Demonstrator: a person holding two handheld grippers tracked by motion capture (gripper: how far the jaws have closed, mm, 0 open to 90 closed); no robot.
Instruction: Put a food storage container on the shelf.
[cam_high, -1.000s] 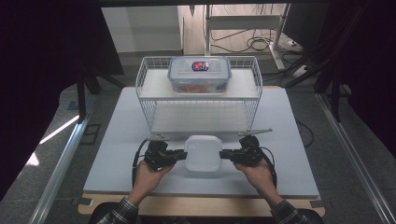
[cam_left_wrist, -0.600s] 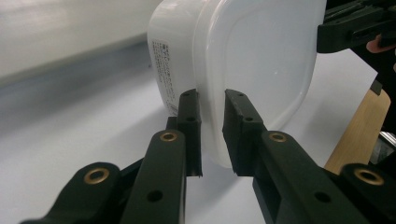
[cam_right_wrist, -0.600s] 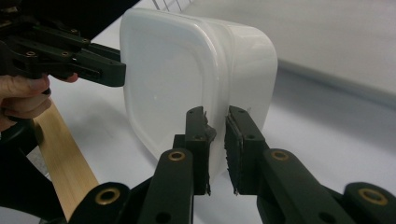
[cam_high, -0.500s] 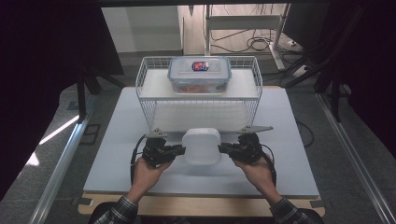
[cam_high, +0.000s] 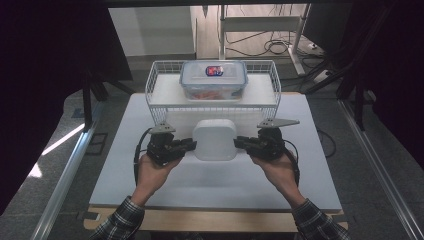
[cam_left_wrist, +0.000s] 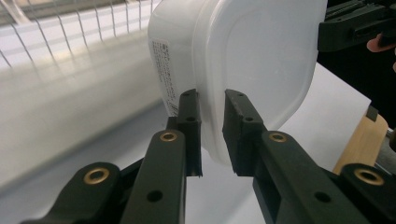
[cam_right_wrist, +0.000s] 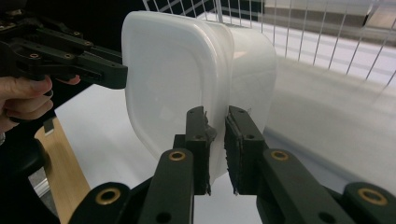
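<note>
A white lidded plastic container (cam_high: 215, 139) hangs above the white table, held from both sides. My left gripper (cam_high: 189, 144) is shut on the rim at its left edge; in the left gripper view the jaws pinch the lid's rim (cam_left_wrist: 212, 116). On the opposite side my right gripper (cam_high: 241, 142) is shut on the right edge, its jaws clamping the rim (cam_right_wrist: 217, 135) in the right gripper view. The container (cam_right_wrist: 187, 79) is tilted so its lid faces the person. Just behind it stands a white wire basket (cam_high: 159, 98).
Inside the wire basket a clear lidded box (cam_high: 214, 80) with a red and blue label holds orange contents. The white table board (cam_high: 210, 185) stretches out below the hands. Metal rails and cables lie on the floor around the table.
Both grippers have risen together with the white container, lifting it off the table towards the basket's front wall.
</note>
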